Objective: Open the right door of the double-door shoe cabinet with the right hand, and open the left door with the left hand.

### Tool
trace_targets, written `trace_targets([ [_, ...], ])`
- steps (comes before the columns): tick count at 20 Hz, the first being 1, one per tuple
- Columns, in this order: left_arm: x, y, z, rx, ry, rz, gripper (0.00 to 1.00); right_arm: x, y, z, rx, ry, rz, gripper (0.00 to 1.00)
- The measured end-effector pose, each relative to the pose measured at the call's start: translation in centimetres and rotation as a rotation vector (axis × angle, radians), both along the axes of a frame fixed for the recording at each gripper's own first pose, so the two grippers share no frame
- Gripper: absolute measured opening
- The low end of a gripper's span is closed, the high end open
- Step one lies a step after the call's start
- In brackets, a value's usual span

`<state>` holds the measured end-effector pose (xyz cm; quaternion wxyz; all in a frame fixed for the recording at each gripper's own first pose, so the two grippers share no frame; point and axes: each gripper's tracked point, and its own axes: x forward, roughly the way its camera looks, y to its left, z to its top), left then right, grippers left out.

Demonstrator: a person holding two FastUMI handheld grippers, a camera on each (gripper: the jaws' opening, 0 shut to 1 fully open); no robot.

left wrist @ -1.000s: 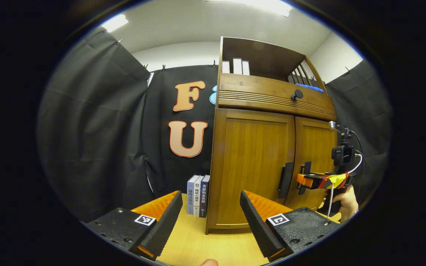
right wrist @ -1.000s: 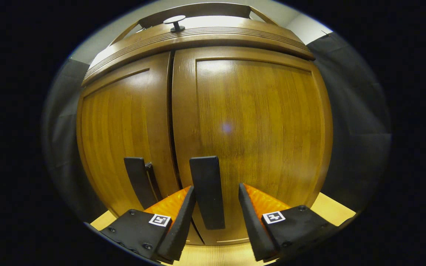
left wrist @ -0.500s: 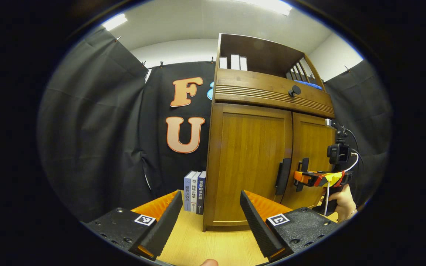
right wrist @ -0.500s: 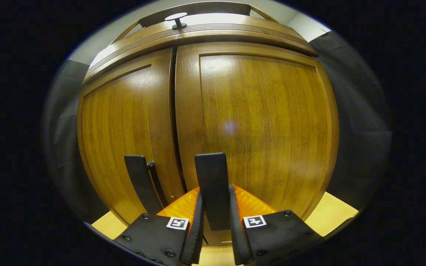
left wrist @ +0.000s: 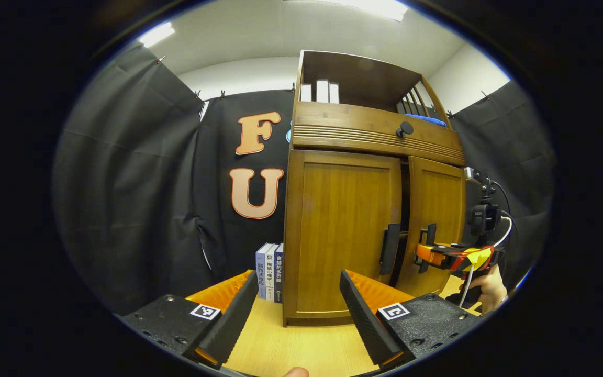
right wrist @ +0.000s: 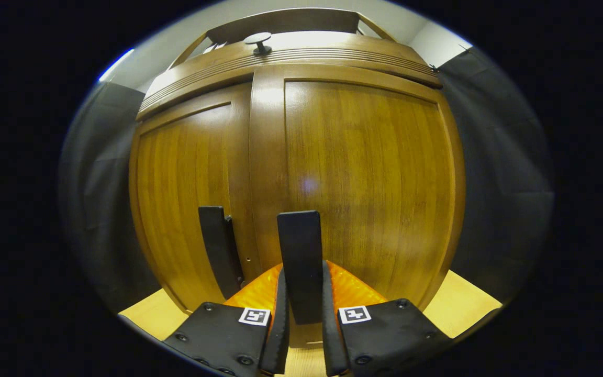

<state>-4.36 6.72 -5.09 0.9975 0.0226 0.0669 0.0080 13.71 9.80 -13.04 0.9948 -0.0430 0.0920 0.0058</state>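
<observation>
I see the right door (right wrist: 364, 178) swung slightly ajar, a dark gap at center frame; my right gripper (right wrist: 301, 335) pinches its handle (right wrist: 300, 262). The left door (left wrist: 343, 230) sits closed. My left gripper (left wrist: 296, 314), lower frame, gapes empty over the table (left wrist: 291, 351).

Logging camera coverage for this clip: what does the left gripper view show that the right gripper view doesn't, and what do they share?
Left gripper view alone: the books beside the cabinet, the open top shelf, a dark gap beside the right door, the left gripper with jaws apart, and a hand holding the right gripper.

Right gripper view alone: the right gripper's jaws closed on the right door handle.

Both: both doors, both handles, the drawer knob.
</observation>
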Motion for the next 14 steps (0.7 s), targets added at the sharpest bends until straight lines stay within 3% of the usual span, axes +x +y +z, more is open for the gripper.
trace_targets([
  [1, -0.2, -0.4, 0.1, -0.007, -0.003, -0.007, 0.94, -0.2, 0.1, 0.2, 0.009, -0.005, 0.003, 0.3],
  [11, -0.6, -3.8, -0.8, -0.054, 0.023, -0.05, 0.92, -3.3, -0.5, 1.2, 0.031, -0.001, 0.078, 0.34],
  [14, -0.6, -5.0, -0.8, -0.054, 0.028, -0.058, 0.95, -4.3, -1.2, 1.3, 0.018, -0.002, 0.094, 0.34],
])
